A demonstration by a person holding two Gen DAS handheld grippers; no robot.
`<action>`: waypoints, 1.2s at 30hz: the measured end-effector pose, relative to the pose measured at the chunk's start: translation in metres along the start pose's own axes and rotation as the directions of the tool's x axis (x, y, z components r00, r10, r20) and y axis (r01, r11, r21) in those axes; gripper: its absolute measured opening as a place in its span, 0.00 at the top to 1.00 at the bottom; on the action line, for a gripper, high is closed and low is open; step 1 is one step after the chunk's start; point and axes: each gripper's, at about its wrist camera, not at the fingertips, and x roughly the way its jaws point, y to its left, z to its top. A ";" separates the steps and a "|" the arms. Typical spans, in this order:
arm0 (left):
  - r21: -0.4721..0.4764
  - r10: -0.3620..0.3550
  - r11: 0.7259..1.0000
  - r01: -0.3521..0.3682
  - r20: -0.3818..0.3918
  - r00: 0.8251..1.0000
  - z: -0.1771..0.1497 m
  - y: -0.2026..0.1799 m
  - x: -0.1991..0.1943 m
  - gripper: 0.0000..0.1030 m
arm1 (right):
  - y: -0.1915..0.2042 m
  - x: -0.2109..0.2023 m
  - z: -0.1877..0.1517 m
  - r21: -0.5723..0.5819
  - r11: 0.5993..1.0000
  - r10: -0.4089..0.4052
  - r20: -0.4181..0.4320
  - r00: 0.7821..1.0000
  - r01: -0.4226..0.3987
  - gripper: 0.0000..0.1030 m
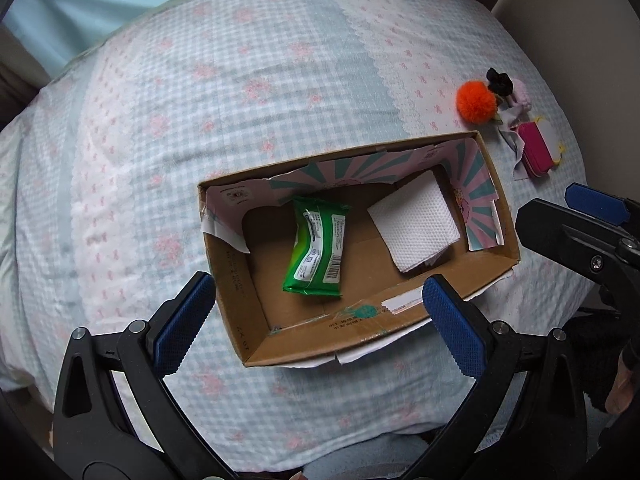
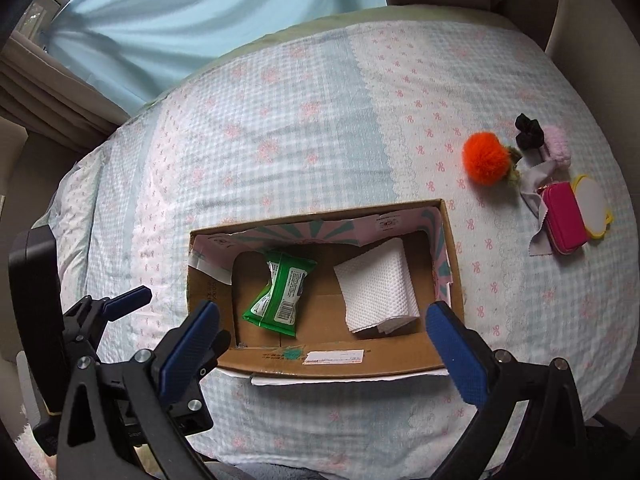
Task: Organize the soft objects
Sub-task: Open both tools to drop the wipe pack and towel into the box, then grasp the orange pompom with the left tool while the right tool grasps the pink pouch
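The right gripper (image 2: 322,342) stands wide, nothing between its blue pads (image 2: 192,344), above the near wall of the cardboard box (image 2: 332,362). The left gripper (image 1: 318,326) is equally wide and empty, straddling the box's near corner. Inside the box lie a green wipes pack (image 1: 316,248) and a folded white tissue stack (image 1: 414,224), apart, with bare floor between them. Open bedspread (image 1: 240,100) surrounds the box on all sides. Beyond its right end sit an orange pompom (image 2: 486,160), a black scrunchie (image 2: 528,132) and a pink pouch (image 2: 564,220) (grouped close together). Only the right wrist view shows the blue curtain (image 2: 200,20) fully.
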 end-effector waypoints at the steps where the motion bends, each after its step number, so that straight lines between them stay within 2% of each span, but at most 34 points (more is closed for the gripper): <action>1: -0.005 0.002 1.000 -0.002 0.015 1.000 -0.002 -0.002 -0.008 0.00 | 0.000 -0.011 -0.002 -0.021 1.000 -0.017 0.014 1.000 0.018 0.00; 6: -0.031 0.021 0.999 -0.018 0.117 0.993 -0.014 -0.018 -0.052 0.00 | -0.011 -0.074 -0.018 -0.066 0.995 -0.071 0.137 0.988 0.081 0.00; 10: -0.056 0.034 0.998 -0.023 0.190 0.981 -0.020 -0.036 -0.084 0.00 | -0.036 -0.123 -0.035 -0.058 0.990 -0.112 0.247 0.963 0.130 0.00; 14: -0.085 0.050 0.996 -0.030 0.245 0.968 -0.019 -0.060 -0.106 0.00 | -0.074 -0.151 -0.048 -0.022 0.989 -0.136 0.289 0.947 0.149 0.00; 19: -0.107 0.011 0.994 0.023 0.304 0.953 -0.005 -0.100 -0.120 0.00 | -0.130 -0.177 -0.056 0.019 0.986 -0.162 0.319 0.934 0.164 0.00; 26: -0.117 0.005 0.993 0.032 0.303 0.953 0.036 -0.178 -0.105 0.00 | -0.203 -0.198 -0.052 0.008 0.976 -0.208 0.354 0.912 0.219 0.00; 30: -0.134 0.007 0.991 0.032 0.279 0.960 0.063 -0.217 -0.083 0.00 | -0.244 -0.191 -0.042 -0.022 0.974 -0.204 0.344 0.916 0.225 0.00; 36: -0.159 0.009 0.987 0.024 0.209 0.978 0.099 -0.247 -0.042 0.00 | -0.291 -0.150 -0.028 -0.012 0.983 -0.171 0.285 0.943 0.182 0.00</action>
